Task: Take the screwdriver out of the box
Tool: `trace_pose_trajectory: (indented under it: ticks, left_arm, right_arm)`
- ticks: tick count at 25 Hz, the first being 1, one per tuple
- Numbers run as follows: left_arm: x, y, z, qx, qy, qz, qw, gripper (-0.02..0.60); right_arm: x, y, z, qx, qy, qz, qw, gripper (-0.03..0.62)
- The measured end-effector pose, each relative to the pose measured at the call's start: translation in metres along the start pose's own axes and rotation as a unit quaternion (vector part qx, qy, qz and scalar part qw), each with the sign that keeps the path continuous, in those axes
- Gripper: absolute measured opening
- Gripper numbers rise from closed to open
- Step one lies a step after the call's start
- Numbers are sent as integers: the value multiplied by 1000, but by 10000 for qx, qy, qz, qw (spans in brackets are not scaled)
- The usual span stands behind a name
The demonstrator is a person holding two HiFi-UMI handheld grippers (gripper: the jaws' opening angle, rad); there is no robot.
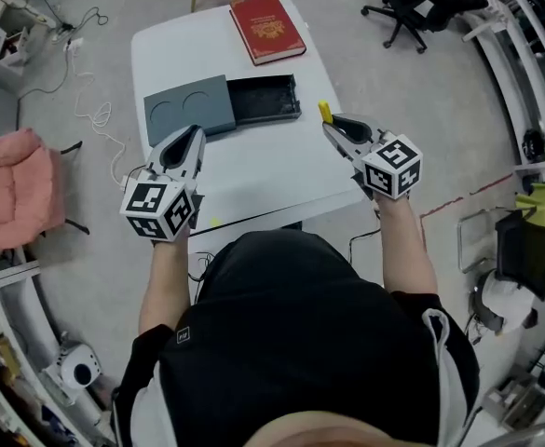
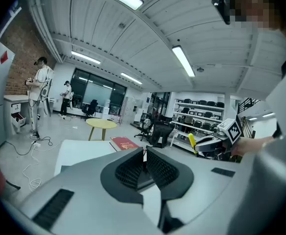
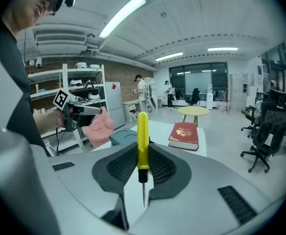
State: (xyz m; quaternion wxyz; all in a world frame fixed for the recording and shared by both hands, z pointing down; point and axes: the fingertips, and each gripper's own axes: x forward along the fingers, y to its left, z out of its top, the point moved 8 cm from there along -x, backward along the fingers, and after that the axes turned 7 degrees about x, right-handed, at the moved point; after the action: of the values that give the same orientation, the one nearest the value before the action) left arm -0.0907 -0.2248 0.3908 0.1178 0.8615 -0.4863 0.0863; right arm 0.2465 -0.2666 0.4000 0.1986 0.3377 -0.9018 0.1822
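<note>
My right gripper (image 1: 333,125) is shut on a yellow-handled screwdriver (image 1: 325,112), held in the air above the right side of the white table (image 1: 272,170). In the right gripper view the screwdriver (image 3: 142,131) stands between the pads of that gripper (image 3: 143,147), handle pointing away and metal tip toward the camera. The dark open box (image 1: 263,99) lies at the table's middle with its grey lid (image 1: 188,108) beside it on the left. My left gripper (image 1: 196,134) hovers just in front of the lid, jaws together (image 2: 143,153) with nothing in them.
A red book (image 1: 267,28) lies at the table's far end. A pink chair (image 1: 11,189) stands to the left, with cables on the floor behind it. A black office chair (image 1: 412,3) is at the far right. A round yellow table (image 3: 196,110) stands further off.
</note>
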Motion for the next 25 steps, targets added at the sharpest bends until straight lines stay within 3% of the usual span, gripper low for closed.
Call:
trace_pose_trajectory:
  ticks: [3,6,13,20,25]
  left_arm:
    - [10,-18,14,147,-40,-4,9999,35]
    - [11,-34,24,303,-56,55,9995,35]
    - [-3,-43,37,374,-97,504,9980,35]
    - [-9,-49,48,526,-208,729,9957,35]
    - [-5,-43,59,757,-222,795,9937,35]
  right_arm:
    - [-22,-11,5,300,-440,80,9985,78]
    - [-39,-15,9,530,-889,425,9937,78]
    - [-73,-27,23,648,-1742,926,9782,78]
    - [-102,-35,33,740,-2197,943,9682,78]
    - [-108,-39,45,554,-2312,824,9678,78]
